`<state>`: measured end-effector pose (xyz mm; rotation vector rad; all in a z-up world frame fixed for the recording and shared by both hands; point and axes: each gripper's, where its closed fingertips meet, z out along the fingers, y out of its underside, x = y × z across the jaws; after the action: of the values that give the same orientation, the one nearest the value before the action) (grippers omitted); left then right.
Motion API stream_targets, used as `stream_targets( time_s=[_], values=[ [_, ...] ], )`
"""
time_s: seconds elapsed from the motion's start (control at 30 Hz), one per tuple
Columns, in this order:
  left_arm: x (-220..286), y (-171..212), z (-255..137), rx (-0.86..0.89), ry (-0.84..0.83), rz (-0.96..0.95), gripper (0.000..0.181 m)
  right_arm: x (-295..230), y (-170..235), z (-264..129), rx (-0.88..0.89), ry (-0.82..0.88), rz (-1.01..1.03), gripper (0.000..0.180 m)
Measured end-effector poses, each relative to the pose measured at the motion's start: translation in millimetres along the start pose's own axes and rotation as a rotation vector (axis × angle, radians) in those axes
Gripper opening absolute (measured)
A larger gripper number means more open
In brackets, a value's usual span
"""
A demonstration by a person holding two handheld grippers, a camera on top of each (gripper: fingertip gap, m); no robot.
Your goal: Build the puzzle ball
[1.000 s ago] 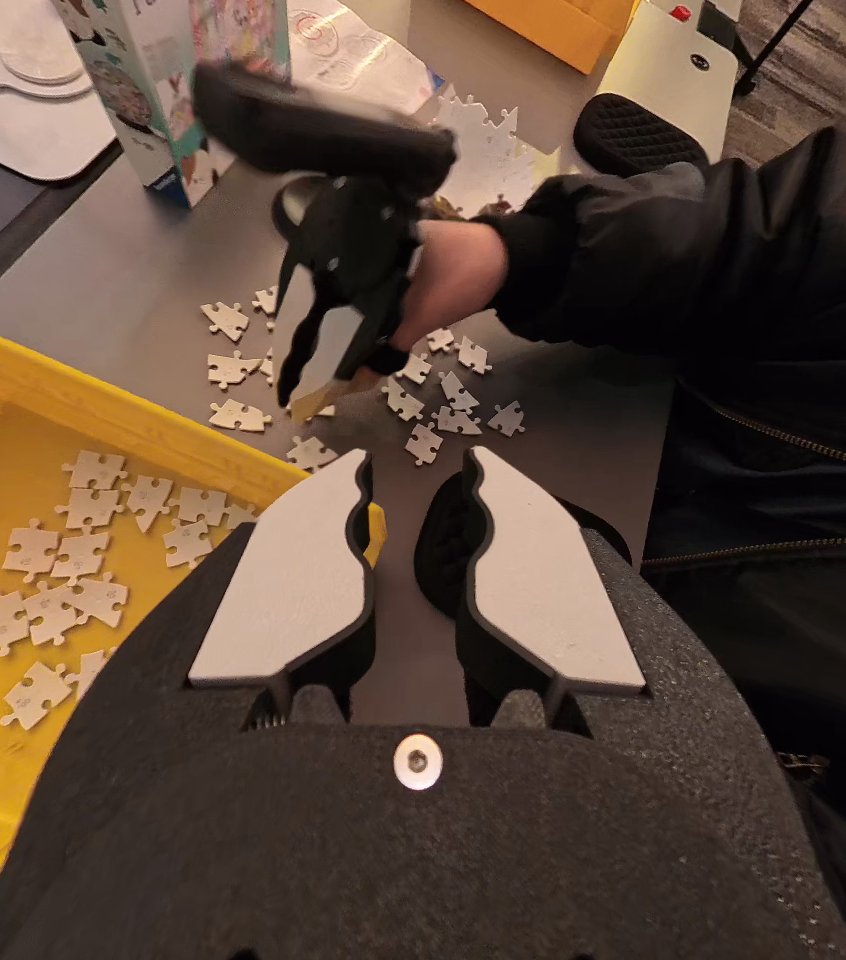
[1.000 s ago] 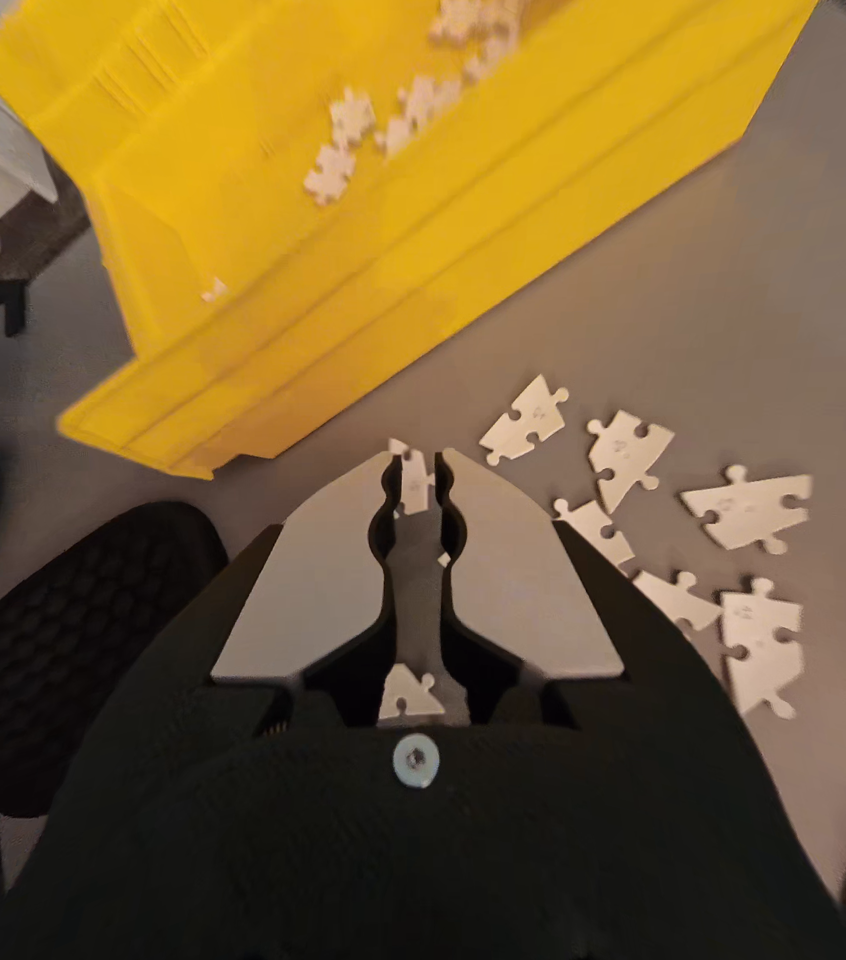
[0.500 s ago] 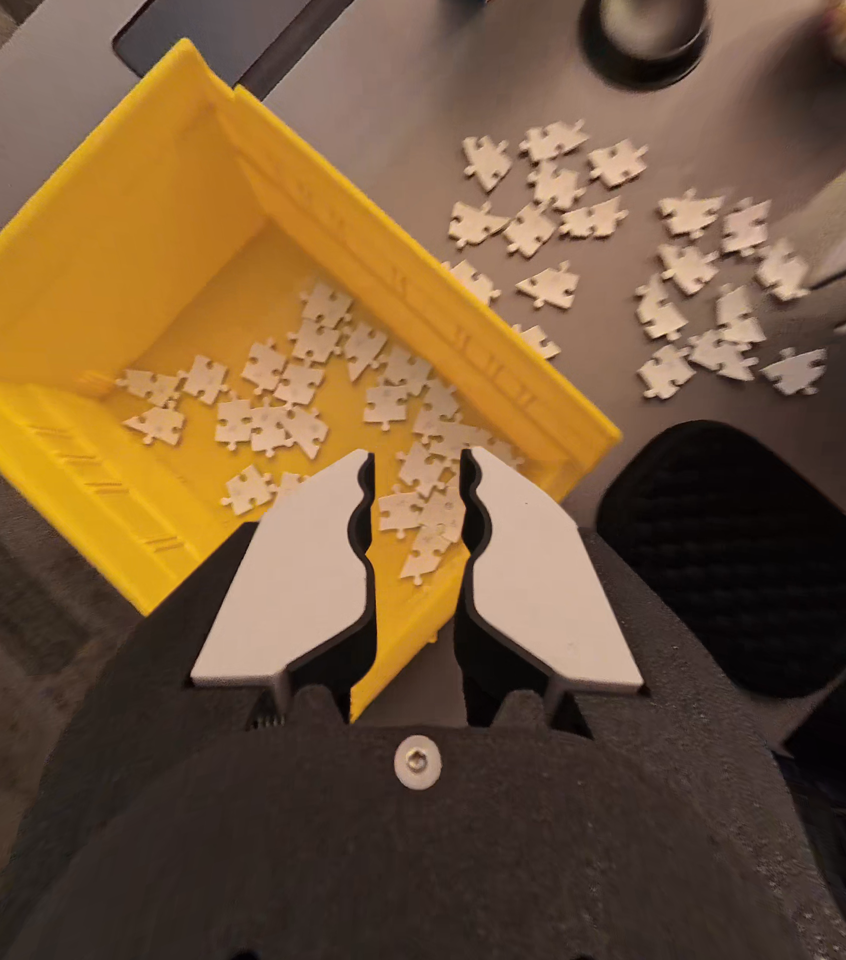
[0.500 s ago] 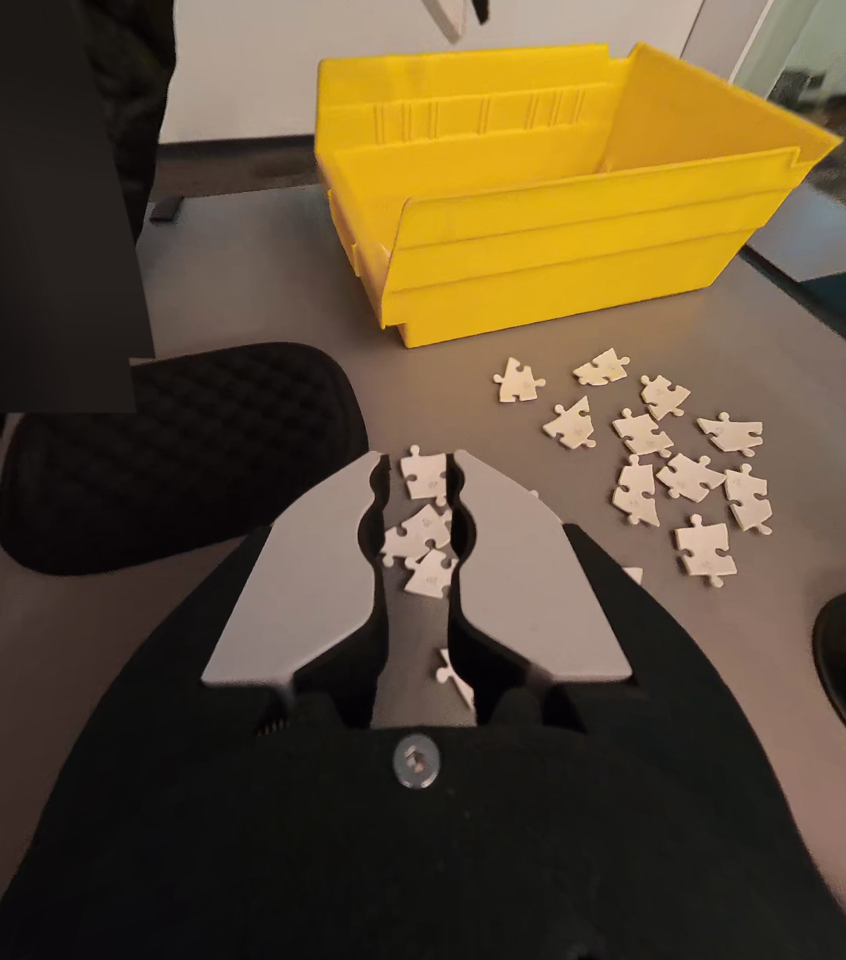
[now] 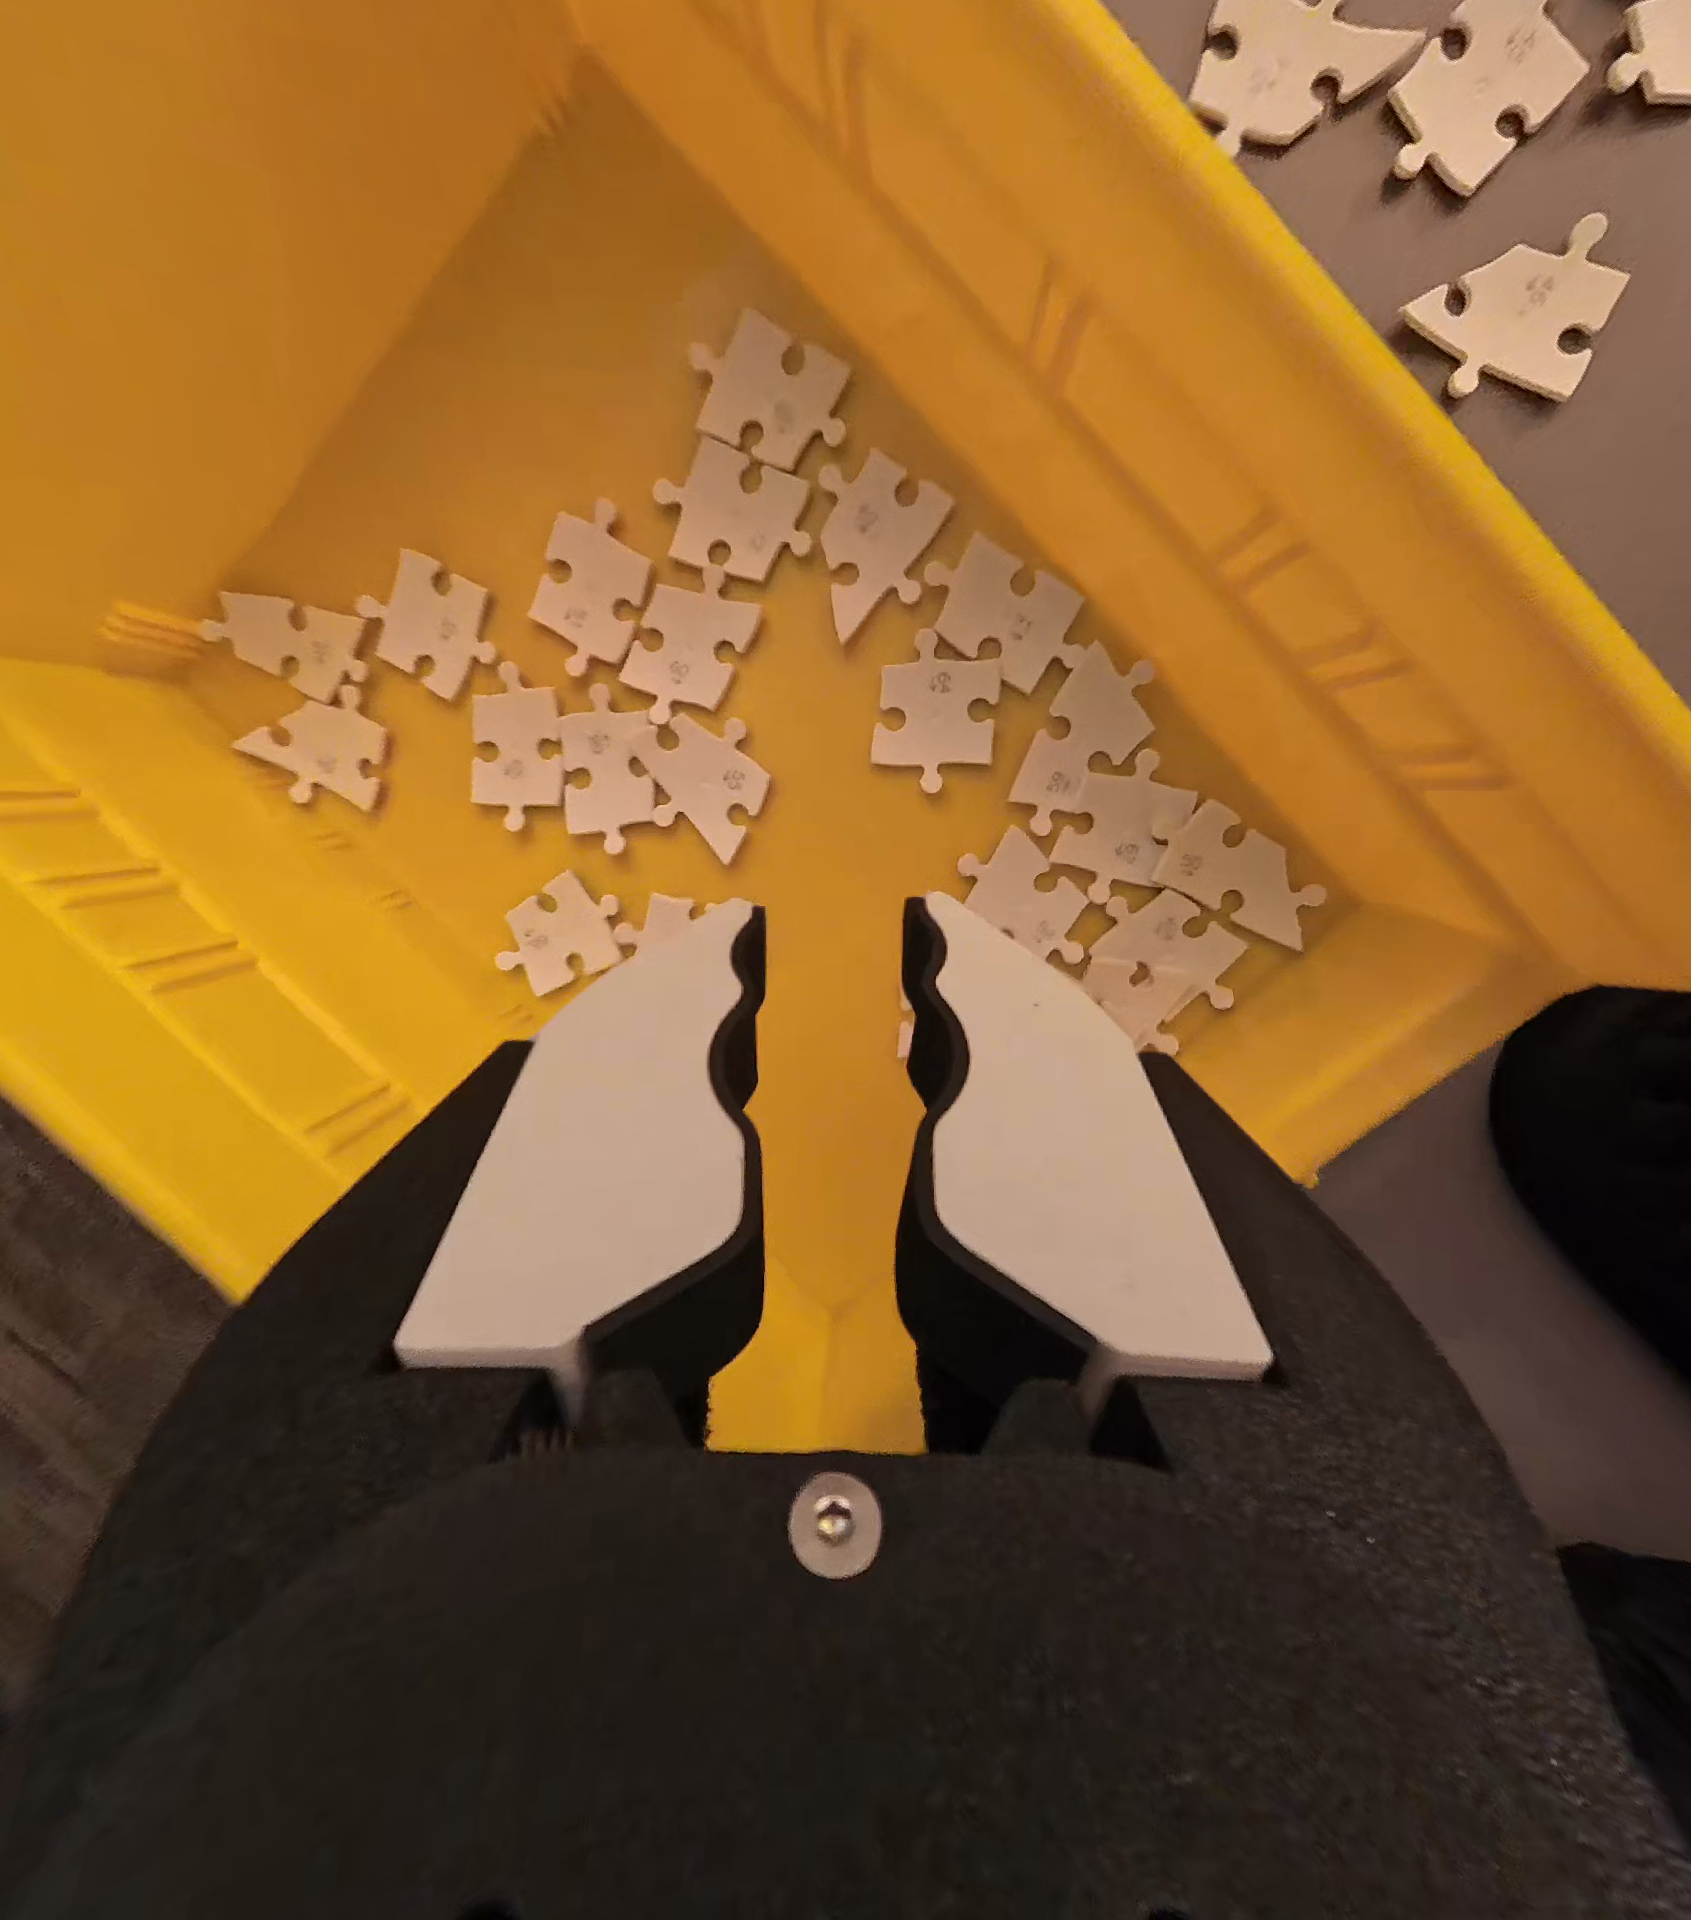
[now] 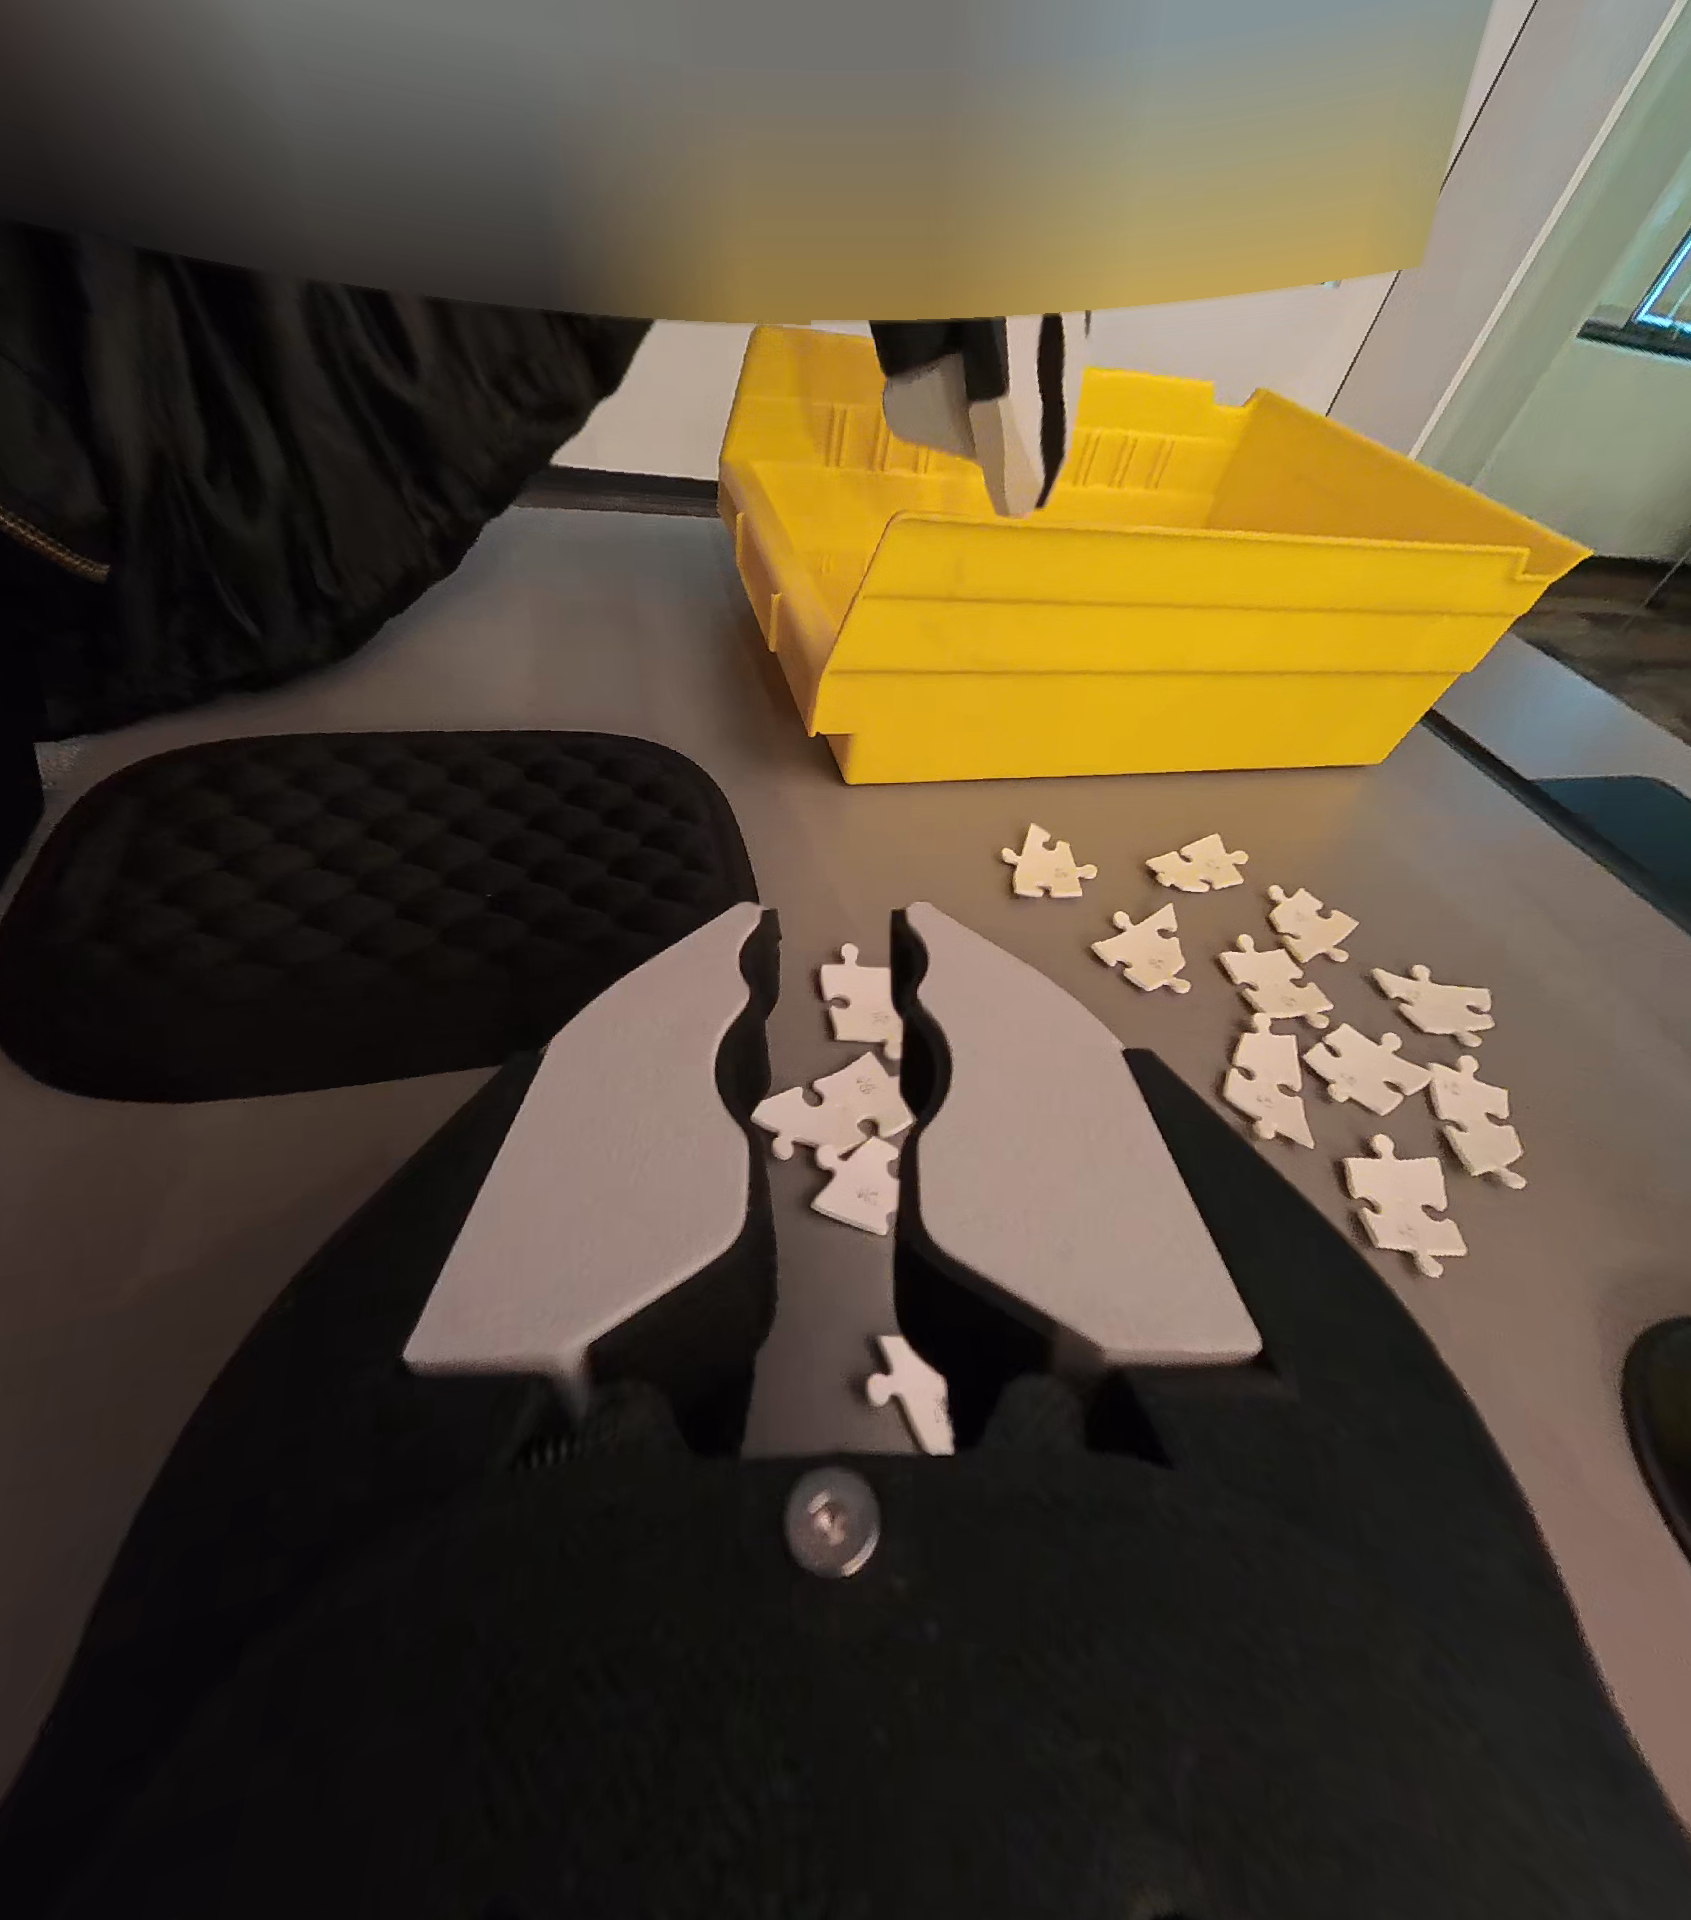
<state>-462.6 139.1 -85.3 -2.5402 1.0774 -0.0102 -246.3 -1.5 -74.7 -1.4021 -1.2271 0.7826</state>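
The left hand-held gripper (image 5: pixel 830 914) is now low over the open yellow plastic bin (image 5: pixel 1184 343); half a second ago it looked at the whole bin from higher up, so it has come down toward the contents. The right wrist view shows the same thing from the side: the left hand-held gripper (image 6: pixel 1012 488) points down into the yellow bin (image 6: pixel 1132 665), with its tips at about the level of the rim. I judge that the person is going to fetch a new piece and that the ball is not yet begun, because no joined pieces show anywhere.

The fingers of the left hand-held gripper are spread apart with only the bare yellow floor between them. They hold nothing, and I cannot tell if the tips touch the floor. The flat cream puzzle pieces in the bin (image 5: pixel 934 712) lie face down, loose and partly overlapping, on both sides of the tips.

The right hand-held gripper (image 6: pixel 830 914) waits above the grey tabletop (image 6: pixel 612 644), also spread and empty. More cream puzzle pieces on the tabletop (image 6: pixel 1277 982) lie scattered under and to the right of it, and the black quilted pad (image 6: pixel 373 894) lies to its left.
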Motion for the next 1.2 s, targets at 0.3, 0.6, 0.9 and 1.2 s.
stream_targets(
  time_s=[0.3,0.6,0.9,1.2],
  values=[
    [12,-18,44,0.016,0.072,0.089,0.039,4,-6,-4,0.070,-0.028,0.094,0.021],
    [15,-17,67,-0.058,0.032,0.125,0.044,0,-5,-2,0.078,-0.047,0.091,0.021],
    [-1,-10,69,-0.088,-0.040,0.100,0.034,-2,-3,0,0.063,-0.062,0.088,0.021],
    [-14,-6,69,-0.082,-0.066,0.036,0.030,-4,0,2,0.048,-0.074,0.090,0.022]
  ],
)
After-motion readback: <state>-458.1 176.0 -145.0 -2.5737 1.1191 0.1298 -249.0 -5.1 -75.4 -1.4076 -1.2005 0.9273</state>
